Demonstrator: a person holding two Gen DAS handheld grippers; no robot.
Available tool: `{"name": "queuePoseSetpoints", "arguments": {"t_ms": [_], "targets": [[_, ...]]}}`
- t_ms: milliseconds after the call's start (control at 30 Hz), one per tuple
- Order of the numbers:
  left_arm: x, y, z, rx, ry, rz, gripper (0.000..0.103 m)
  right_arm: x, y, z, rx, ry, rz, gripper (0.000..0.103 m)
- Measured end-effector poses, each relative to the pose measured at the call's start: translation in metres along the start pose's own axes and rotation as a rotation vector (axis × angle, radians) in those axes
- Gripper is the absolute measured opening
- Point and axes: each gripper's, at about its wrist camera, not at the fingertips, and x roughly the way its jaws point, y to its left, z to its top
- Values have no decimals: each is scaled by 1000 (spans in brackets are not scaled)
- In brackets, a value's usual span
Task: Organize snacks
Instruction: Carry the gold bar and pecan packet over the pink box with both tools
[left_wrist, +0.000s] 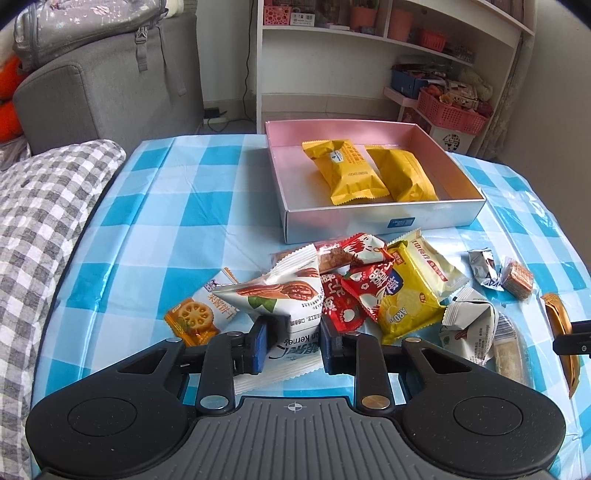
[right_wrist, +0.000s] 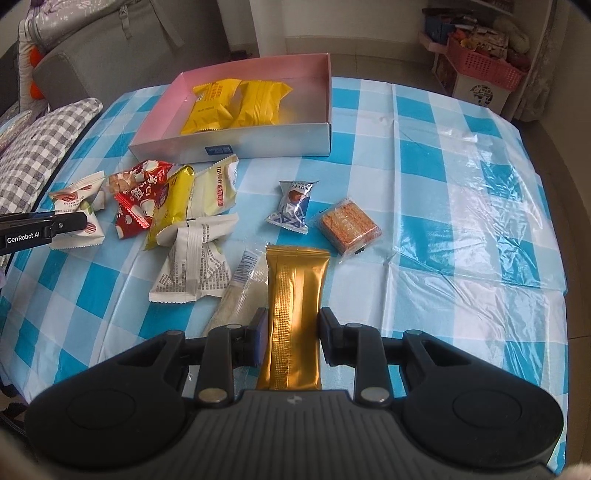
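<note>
Between the right gripper's (right_wrist: 291, 338) fingers lies a gold packet (right_wrist: 293, 317), long and narrow, its long axis running straight ahead along the fingers, far end pointing toward the box (right_wrist: 255, 142). Both pads sit close against its sides; whether they actually press it I cannot tell. Just left of it a clear-wrapped bar (right_wrist: 240, 291) lies at a slant, and ahead to the right sit a square orange cracker pack (right_wrist: 349, 227) and a small blue-and-white candy (right_wrist: 293, 205).

At the left gripper (left_wrist: 291, 341), the jaws are moderately spread, straddling the near end of a white walnut-kernel packet (left_wrist: 284, 295), which runs forward from the gripper and tilts leftward at its far end; grip contact is unclear. Left of it lies a lotus-root cracker packet (left_wrist: 194, 317). Ahead and right, the heap holds red packets (left_wrist: 351, 291) and a yellow chip bag (left_wrist: 410, 299).

Farther ahead, the pink-lined box holds two yellow packets (left_wrist: 349, 170) side by side, long axes running away from the gripper, on the blue checked tablecloth (left_wrist: 177, 206).
</note>
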Motion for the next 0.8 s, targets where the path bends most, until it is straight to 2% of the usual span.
{"name": "queuePoseSetpoints", "arguments": {"t_ms": [400,800], "targets": [[-15,-7,27,-4,-88,-19,26,-2,-1,41,86,-97,33,26],[12,-21,58,-12,-143,-25,26,21,8,79,118,-181,35,26]]}}
